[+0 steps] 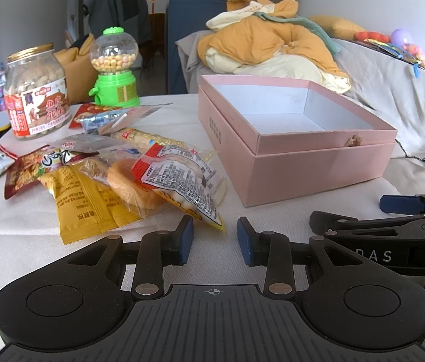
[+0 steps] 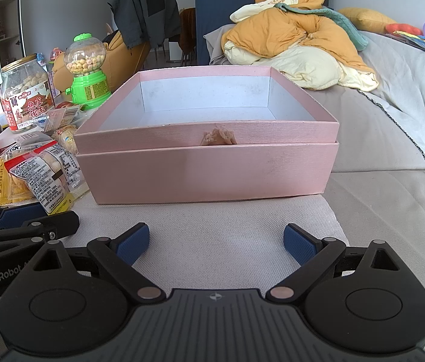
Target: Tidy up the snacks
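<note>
A pale woven cloth (image 1: 31, 220) covered the counter. At far left stood a peanut jar (image 1: 36, 90) and a green candy dispenser (image 1: 114, 66), with a heap of snack packets (image 1: 122, 178) spread in front of them. The left gripper (image 1: 215, 238) rested low near the packets, jaws drawn nearly together on nothing. The empty pink box (image 2: 206, 175) sat at centre. Before it, the right gripper (image 2: 215, 241) held its jaws spread wide. Rightward lay a grey sofa (image 2: 393, 114) piled with an orange and cream quilt (image 2: 288, 39); behind, possibly a fish tank.
</note>
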`<act>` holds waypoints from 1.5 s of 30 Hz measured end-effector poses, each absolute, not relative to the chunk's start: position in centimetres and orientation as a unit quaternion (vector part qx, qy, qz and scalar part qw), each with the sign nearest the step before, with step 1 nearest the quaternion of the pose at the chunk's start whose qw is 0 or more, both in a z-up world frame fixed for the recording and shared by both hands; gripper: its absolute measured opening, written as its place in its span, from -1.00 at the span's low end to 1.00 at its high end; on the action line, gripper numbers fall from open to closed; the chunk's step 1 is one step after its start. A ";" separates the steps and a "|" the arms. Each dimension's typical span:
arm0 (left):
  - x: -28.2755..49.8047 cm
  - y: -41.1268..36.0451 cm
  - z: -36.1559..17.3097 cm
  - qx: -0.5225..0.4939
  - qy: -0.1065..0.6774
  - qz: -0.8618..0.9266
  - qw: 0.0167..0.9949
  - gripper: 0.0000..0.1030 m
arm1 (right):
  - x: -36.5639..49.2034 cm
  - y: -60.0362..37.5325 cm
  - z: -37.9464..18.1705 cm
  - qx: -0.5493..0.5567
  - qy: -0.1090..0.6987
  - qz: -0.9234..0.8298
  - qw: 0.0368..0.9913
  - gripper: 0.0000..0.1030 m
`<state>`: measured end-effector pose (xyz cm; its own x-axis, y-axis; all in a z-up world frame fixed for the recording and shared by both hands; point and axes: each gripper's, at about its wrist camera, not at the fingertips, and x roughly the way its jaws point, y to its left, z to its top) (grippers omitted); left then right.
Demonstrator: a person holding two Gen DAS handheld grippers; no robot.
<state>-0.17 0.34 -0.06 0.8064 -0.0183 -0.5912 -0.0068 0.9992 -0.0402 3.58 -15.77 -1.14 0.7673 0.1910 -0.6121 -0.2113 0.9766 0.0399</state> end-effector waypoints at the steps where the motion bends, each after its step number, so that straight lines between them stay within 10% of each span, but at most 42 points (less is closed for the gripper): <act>1: -0.2 0.3 -0.1 -0.020 0.311 -0.003 0.950 -0.27 | 3.6 -15.8 -1.1 -0.015 0.324 0.107 0.940 0.87; 36: -5.5 17.6 4.1 -0.217 0.282 0.036 0.934 -0.31 | 11.0 -8.5 2.5 0.026 0.385 0.334 0.860 0.85; 45: -1.3 11.3 4.7 -0.174 0.328 -0.055 0.927 -0.31 | 6.9 -6.1 3.2 -0.078 0.365 0.376 0.848 -0.12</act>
<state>-1.33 11.27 4.66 0.7792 -0.2161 -0.5883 -0.0117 0.9335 -0.3584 6.86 -6.11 3.16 0.4509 0.5809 -0.6777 -0.6952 0.7047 0.1414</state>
